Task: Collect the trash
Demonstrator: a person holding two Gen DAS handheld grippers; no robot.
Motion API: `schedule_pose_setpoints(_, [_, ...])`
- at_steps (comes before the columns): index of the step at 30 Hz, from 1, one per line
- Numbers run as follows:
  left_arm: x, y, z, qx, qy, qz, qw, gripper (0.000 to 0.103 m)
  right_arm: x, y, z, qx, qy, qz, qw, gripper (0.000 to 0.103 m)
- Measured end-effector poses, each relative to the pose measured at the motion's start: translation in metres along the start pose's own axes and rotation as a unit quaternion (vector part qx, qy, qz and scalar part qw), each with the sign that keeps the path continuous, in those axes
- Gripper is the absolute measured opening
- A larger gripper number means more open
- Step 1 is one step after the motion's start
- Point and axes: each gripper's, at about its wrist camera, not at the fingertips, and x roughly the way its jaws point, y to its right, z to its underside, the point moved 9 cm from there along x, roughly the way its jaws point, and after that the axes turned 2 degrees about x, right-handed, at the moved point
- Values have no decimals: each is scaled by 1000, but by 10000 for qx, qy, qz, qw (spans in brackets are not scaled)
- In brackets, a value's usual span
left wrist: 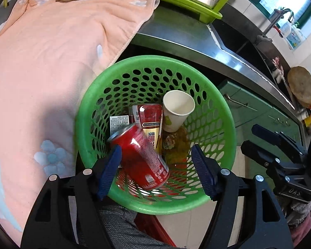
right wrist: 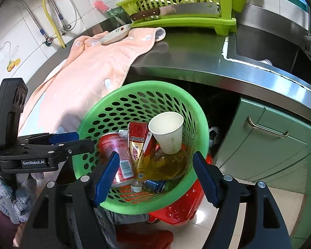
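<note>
Both the left claw (left wrist: pixel 156 167) and right claw (right wrist: pixel 155 174) are hanging wide open and empty over the green basket (left wrist: pixel 89 103), where the red can (left wrist: pixel 142 155) and paper cup (left wrist: pixel 177 108) are lying, apparently already dropped in.

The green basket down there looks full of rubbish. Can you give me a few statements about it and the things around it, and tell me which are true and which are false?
1. The paper cup lies inside the green basket. True.
2. The red can stands on the steel counter. False: it is in the basket, lying tilted.
3. Both grippers are open. True: the left gripper and right gripper have their fingers spread and hold nothing.
4. The pink towel is stuffed into the basket. False: it is draped over the counter.
5. A cleaver rests against the lime dish rack. True.
</note>
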Motion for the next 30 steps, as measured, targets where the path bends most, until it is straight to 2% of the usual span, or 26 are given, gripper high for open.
schedule_pose_setpoints(10, [-34,-8,0,-8,364,-68,9993,69,-11,-17,2,-123,124,12,9998,71])
schedule_pose_setpoints(12, [-43,-12,1,-18,449,-117,9989,71,-14,-23,2,-185,167,18,9997,75])
schedule_pose_setpoints(17, [-67,-24,3,-66,683,-200,9974,71,-21,-38,1,-354,302,79,9989,76])
schedule_pose_setpoints(24, [-103,-42,10,-80,1072,-473,9931,82,-28,-61,1,-453,416,43,9981,81])
schedule_pose_setpoints(30, [-134,-65,20,-198,1354,-713,9880,87,-36,-85,0,-605,551,28,9966,85])
